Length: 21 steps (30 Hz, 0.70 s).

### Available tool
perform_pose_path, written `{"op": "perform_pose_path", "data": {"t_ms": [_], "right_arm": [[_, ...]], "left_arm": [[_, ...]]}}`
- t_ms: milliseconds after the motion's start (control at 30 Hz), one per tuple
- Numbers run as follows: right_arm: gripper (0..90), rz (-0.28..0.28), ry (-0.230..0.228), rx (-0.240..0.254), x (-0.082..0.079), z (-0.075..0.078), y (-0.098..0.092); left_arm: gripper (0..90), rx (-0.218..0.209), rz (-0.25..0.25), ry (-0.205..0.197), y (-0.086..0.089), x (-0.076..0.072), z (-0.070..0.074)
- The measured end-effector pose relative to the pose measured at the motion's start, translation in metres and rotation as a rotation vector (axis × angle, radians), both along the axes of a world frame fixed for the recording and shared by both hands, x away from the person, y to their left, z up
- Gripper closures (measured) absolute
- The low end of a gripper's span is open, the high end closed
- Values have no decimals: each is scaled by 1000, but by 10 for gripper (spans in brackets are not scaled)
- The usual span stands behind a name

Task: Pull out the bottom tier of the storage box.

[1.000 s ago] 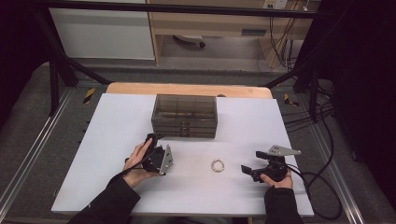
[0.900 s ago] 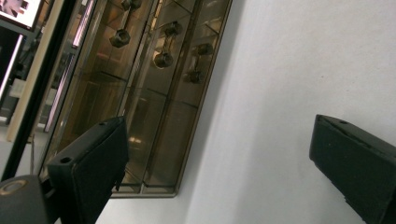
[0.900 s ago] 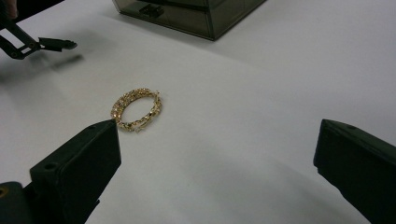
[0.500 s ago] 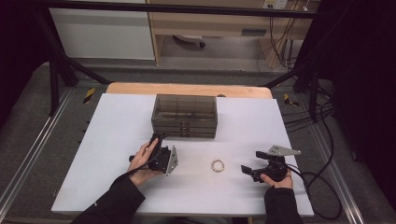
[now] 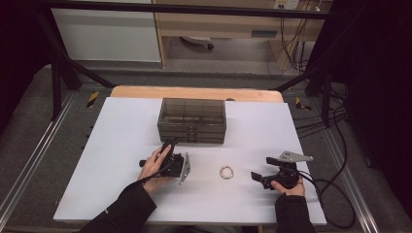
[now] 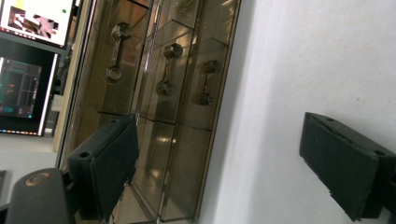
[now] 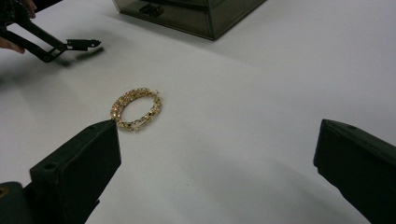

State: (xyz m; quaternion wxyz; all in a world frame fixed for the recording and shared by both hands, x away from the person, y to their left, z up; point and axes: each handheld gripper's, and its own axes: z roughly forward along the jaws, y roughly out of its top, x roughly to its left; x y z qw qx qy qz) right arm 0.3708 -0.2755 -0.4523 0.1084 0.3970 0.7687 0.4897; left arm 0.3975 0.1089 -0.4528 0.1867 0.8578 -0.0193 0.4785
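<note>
A smoky clear drawer box (image 5: 192,119) with several stacked drawers stands at the middle back of the white table (image 5: 121,194). My left gripper (image 5: 171,148) is rolled on its side just in front of the box's left part. In the left gripper view the small drawer handles (image 6: 164,70) lie ahead. The left gripper (image 6: 229,172) is open; its jaws have just been closing a little with nothing between them. A gold chain bracelet (image 5: 227,172) lies on the table between the two hands. My right gripper (image 5: 262,175) rests open to its right, facing the bracelet (image 7: 136,108).
The table's wooden back edge (image 5: 194,92) shows behind the box. Cables (image 5: 330,194) trail off the right side from the right gripper. Metal frame rails (image 5: 29,160) run along both sides of the table. A lit monitor (image 6: 32,18) shows in the left gripper view.
My left gripper has shifted slightly right, closer to the front of the drawer box. The right gripper and the bracelet have stayed where they were.
</note>
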Motion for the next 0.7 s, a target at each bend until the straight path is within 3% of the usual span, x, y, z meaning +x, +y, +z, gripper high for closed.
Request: {"op": "perform_pose_path", "data": {"t_ms": [500,700], "right_arm": [[11,0,-1,-1,0,0,0],[11,0,-2,-2,0,0,0]], "left_arm": [[222,72,-39,-87,-9,2,-9],[280,96,-33,-113,-12,2,-12]]}}
